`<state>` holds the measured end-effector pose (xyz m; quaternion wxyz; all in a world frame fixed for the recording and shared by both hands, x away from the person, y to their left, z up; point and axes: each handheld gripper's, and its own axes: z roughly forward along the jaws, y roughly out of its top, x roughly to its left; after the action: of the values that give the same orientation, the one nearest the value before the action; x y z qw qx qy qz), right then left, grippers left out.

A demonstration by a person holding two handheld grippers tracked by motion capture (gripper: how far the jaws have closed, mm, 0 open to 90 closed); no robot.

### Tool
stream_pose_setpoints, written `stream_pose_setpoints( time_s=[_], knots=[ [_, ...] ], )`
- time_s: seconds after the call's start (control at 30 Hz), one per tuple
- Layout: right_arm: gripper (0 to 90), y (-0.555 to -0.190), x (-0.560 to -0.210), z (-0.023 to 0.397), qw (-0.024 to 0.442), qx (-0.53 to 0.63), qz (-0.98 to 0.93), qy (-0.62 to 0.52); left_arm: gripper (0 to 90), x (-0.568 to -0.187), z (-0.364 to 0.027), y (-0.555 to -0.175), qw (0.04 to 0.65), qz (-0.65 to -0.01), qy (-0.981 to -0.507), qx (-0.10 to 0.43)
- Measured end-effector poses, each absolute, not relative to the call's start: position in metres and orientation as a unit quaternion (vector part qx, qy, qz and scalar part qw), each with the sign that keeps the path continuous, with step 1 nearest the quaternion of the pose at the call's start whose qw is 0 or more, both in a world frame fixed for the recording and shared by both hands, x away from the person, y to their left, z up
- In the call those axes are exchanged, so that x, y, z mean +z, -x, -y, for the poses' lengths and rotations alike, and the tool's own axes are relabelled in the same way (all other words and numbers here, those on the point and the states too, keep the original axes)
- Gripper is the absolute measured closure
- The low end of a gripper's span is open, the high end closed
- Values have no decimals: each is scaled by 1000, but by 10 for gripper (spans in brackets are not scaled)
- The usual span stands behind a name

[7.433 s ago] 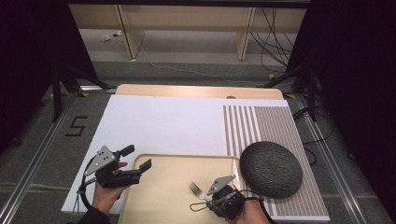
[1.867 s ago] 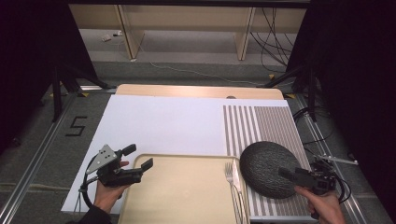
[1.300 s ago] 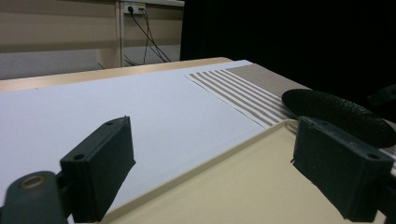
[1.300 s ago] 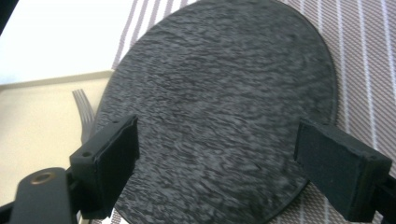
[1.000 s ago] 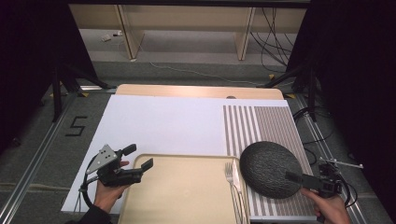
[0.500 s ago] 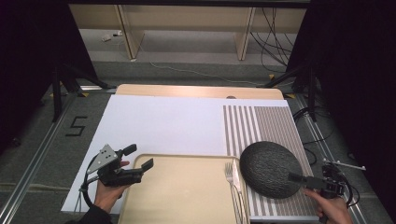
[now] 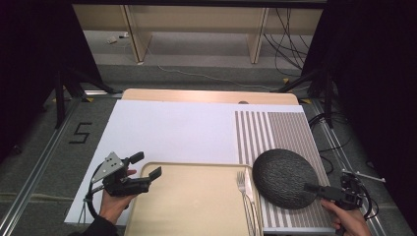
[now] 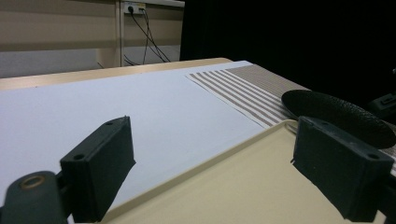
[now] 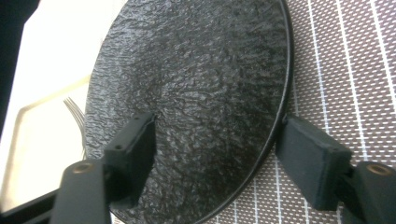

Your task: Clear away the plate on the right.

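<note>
A: Plate (image 7: 285, 178) position?
B: On the striped mat (image 7: 275, 130), beside the tray (image 7: 192, 201). Right claw (image 9: 212, 154) straddles its rim, jaws closing, not yet clamped. Left claw (image 8: 210, 168) apart over the tray.

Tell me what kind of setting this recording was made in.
Probably a lab or studio recording rig, not a home: a table ringed by black curtains, loose cables on the floor, and a taped number 5.

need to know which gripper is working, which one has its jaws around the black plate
The right gripper: its jaws straddle the black plate's rim. The left gripper hangs over the tray's corner.
</note>
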<state>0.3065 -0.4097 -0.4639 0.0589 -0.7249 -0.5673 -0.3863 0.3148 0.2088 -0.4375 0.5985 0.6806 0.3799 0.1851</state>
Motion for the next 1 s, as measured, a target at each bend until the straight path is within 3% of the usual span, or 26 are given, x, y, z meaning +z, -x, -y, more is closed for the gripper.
stream_pose_setpoints(
  time_s=[0.6, 1.0],
  knots=[
    [517, -305, -479, 421, 99, -403, 539, 733, 120, -437, -208, -315, 597, -377, -684, 186],
    [588, -303, -487, 425, 112, -426, 505, 743, 120, -437, -207, -316, 597, -377, -683, 185]
  ],
)
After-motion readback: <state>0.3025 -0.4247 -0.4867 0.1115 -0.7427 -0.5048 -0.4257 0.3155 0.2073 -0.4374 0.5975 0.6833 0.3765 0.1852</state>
